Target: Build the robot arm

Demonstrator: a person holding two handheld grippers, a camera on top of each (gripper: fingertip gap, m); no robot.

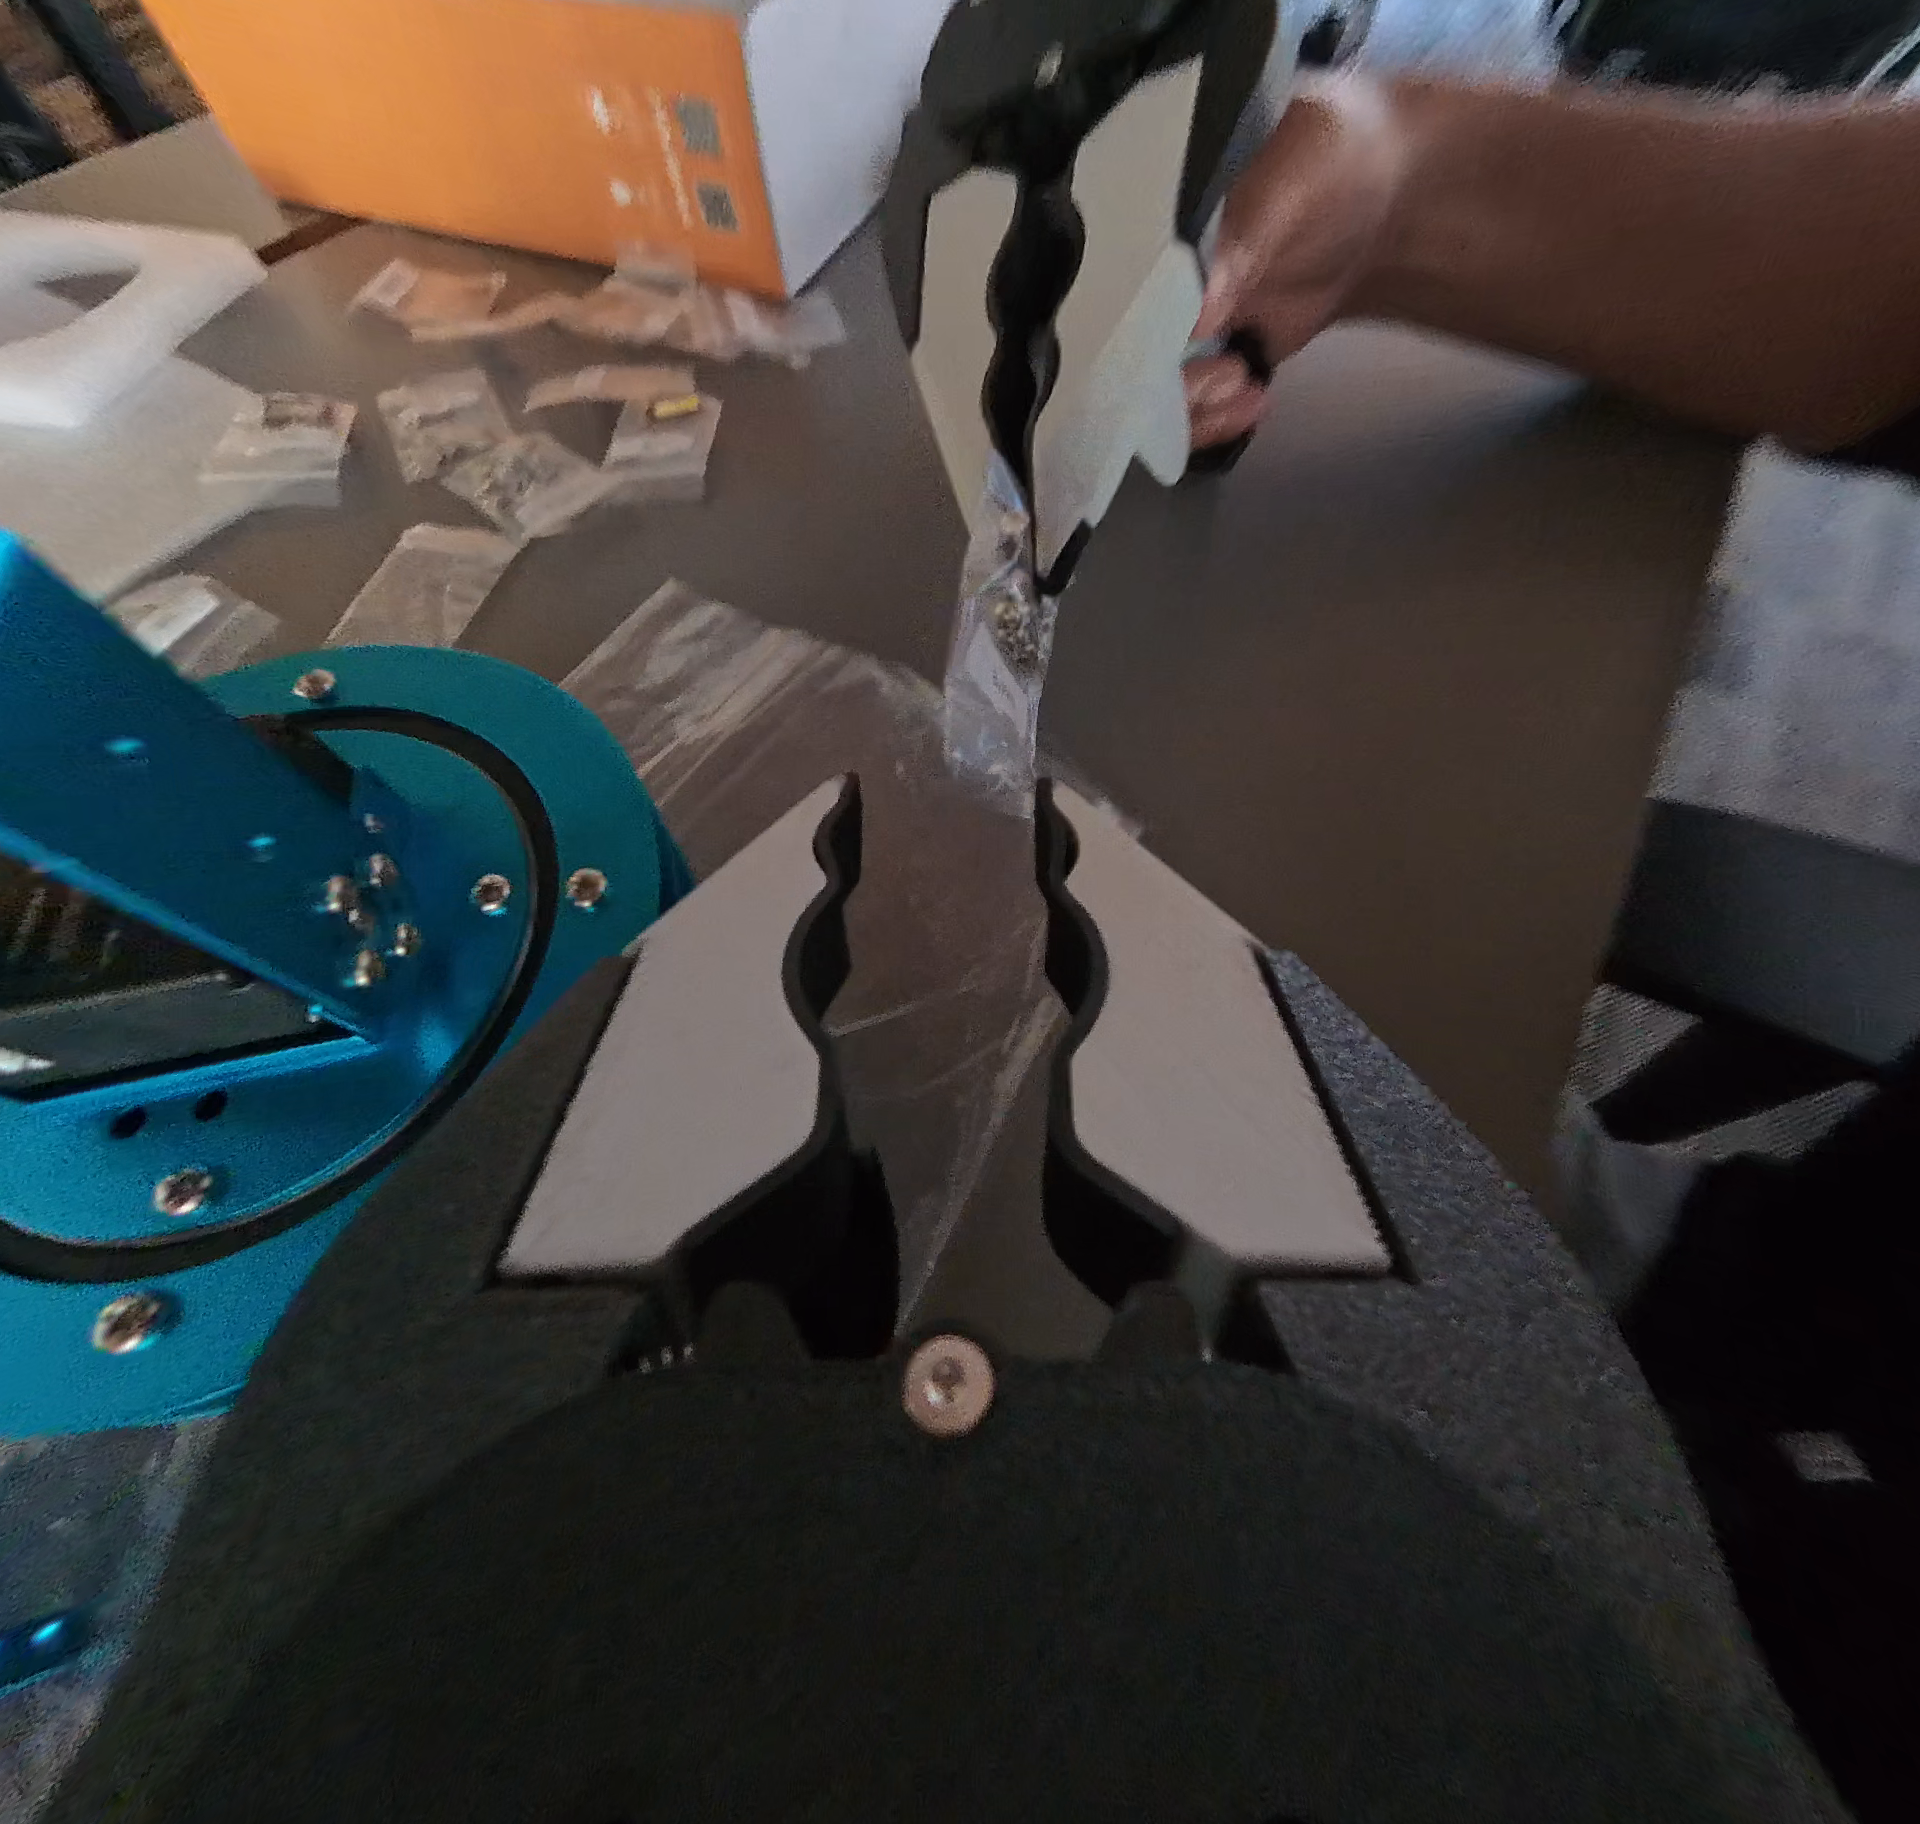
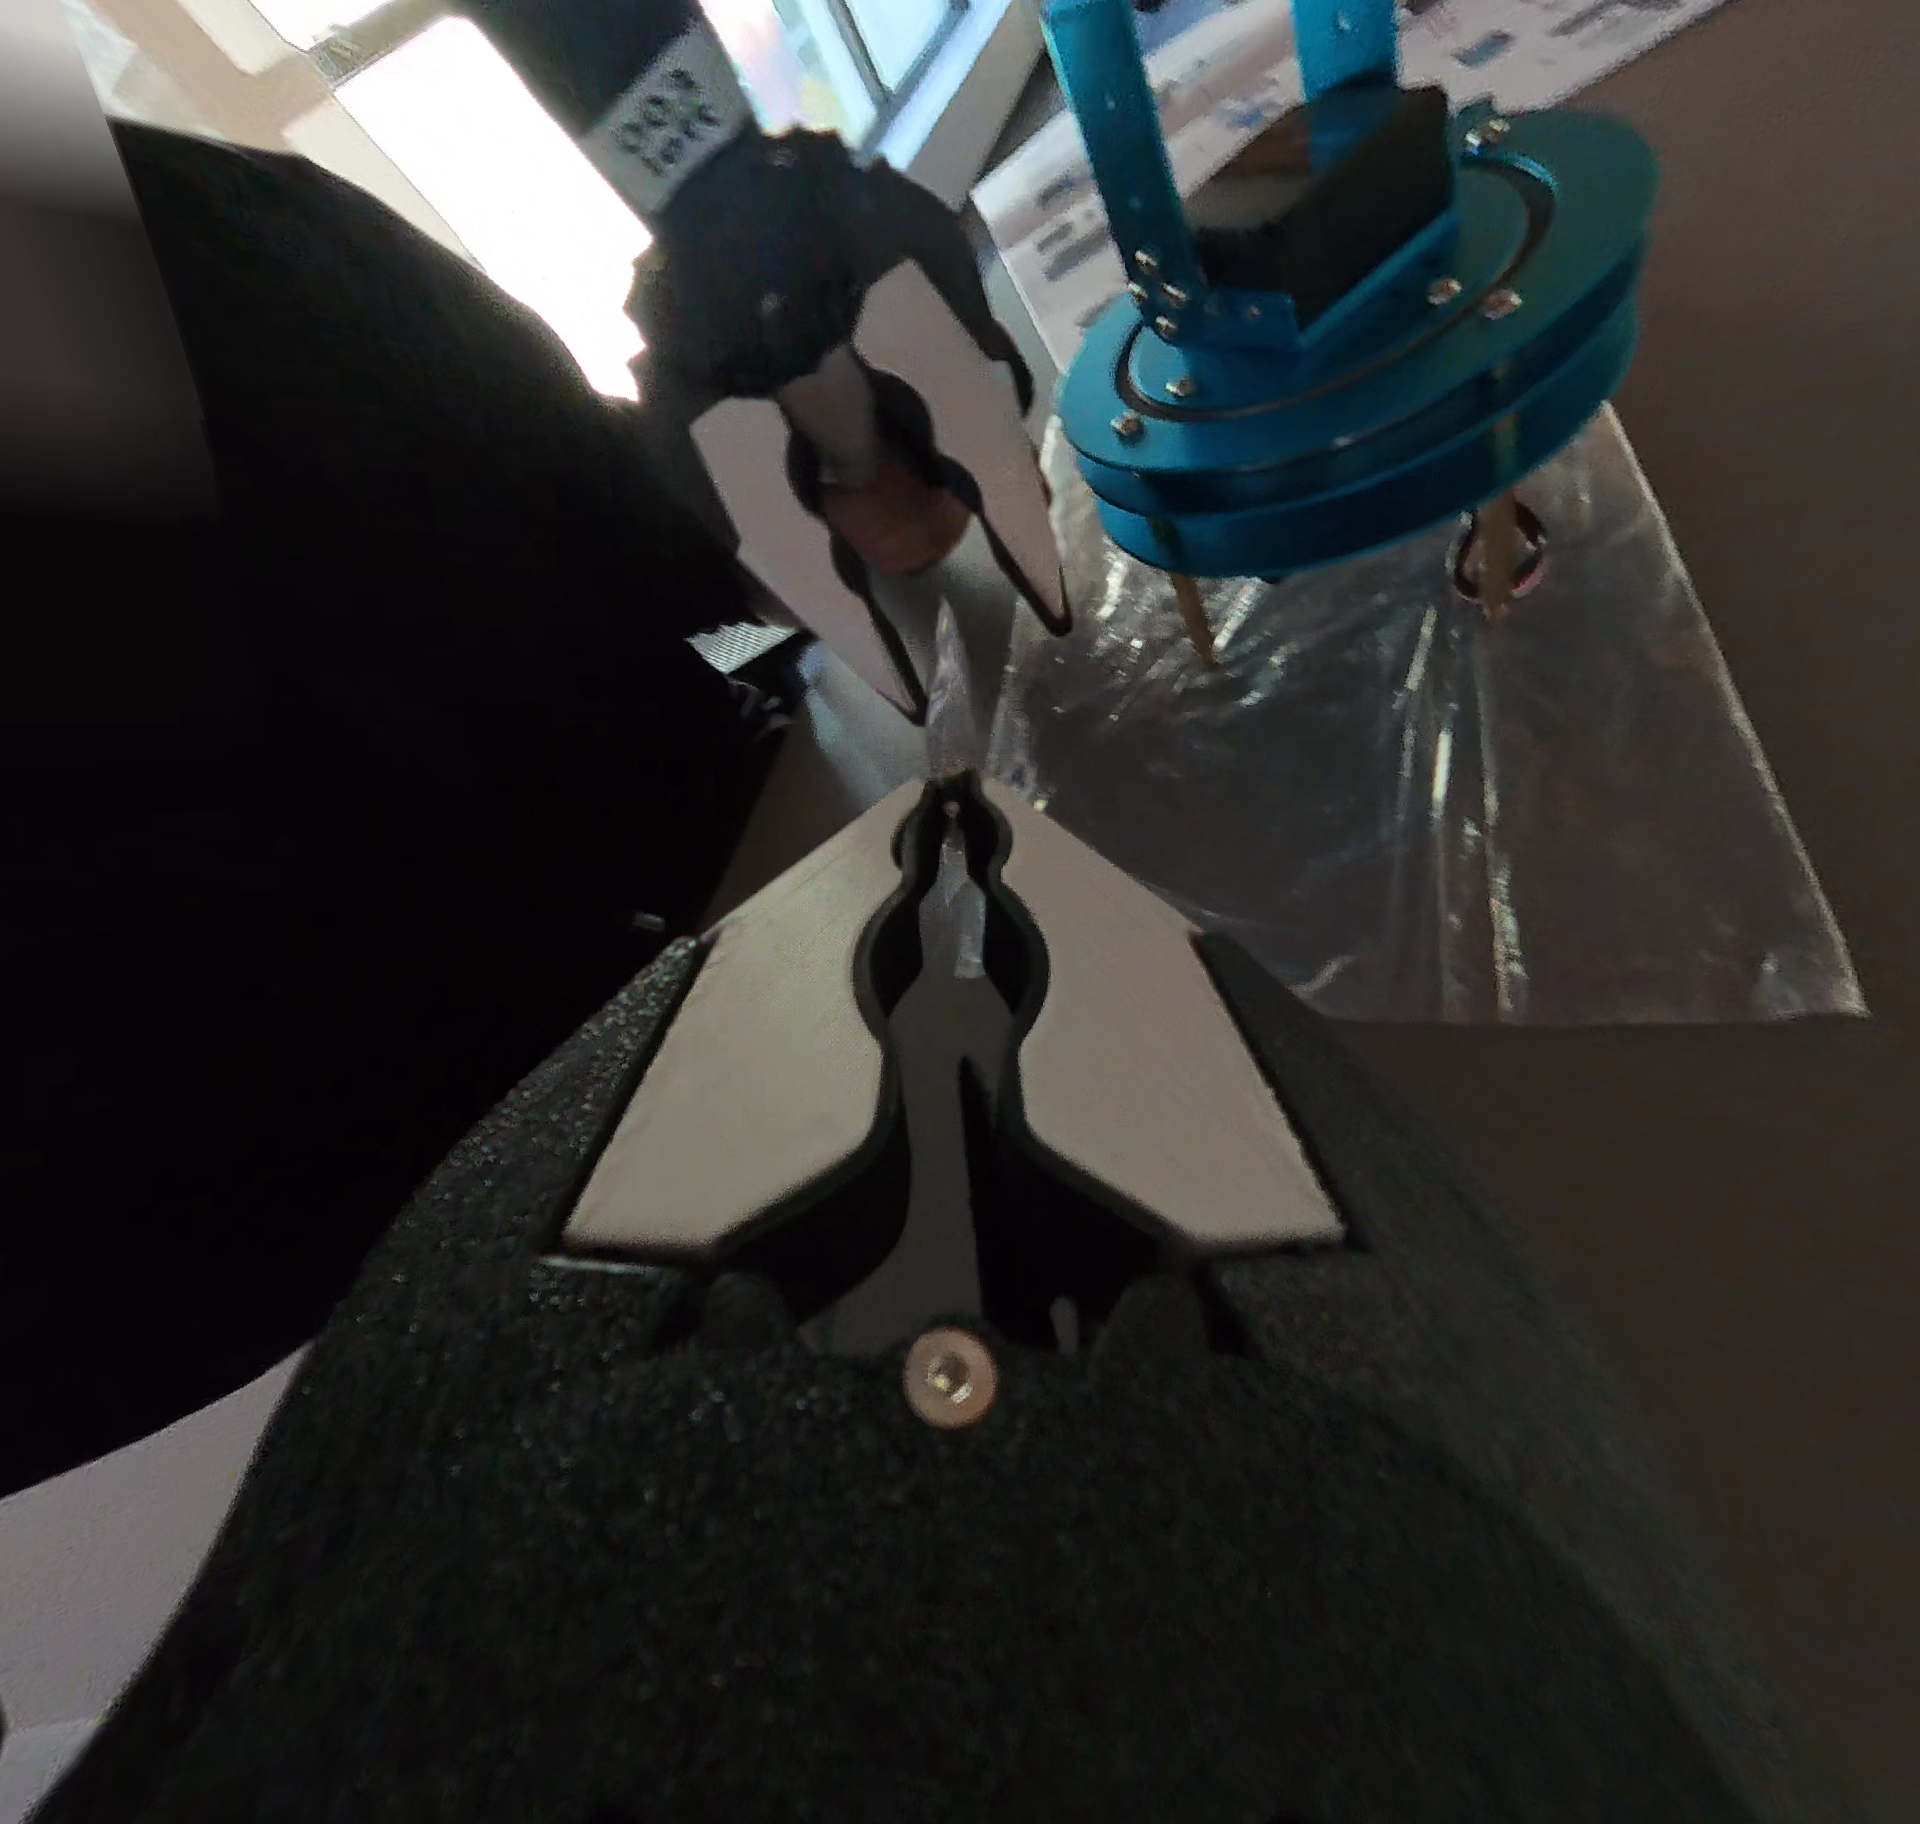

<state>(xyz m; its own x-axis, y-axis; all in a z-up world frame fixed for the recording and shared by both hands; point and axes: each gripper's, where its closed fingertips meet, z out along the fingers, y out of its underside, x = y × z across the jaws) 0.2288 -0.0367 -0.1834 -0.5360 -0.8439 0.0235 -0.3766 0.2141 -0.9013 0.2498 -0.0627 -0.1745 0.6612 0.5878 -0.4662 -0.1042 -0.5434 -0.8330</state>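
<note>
Right tongs [image 2: 951,798] clamped on a small clear bag [image 1: 997,673] – probably of screws. Left tongs [image 1: 948,808] apart, just under it. Blue metal base [image 1: 343,943] beside, plastic sheet [image 2: 1455,787] on the surface [image 1: 1351,735].

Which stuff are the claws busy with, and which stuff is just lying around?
Busy with:
right claw, shut on the small clear bag of screws
left claw, open, tips beside the bag's lower end

Lying about:
blue metal turntable
big clear plastic sheet
orange box
white foam
other small parts bags
</note>
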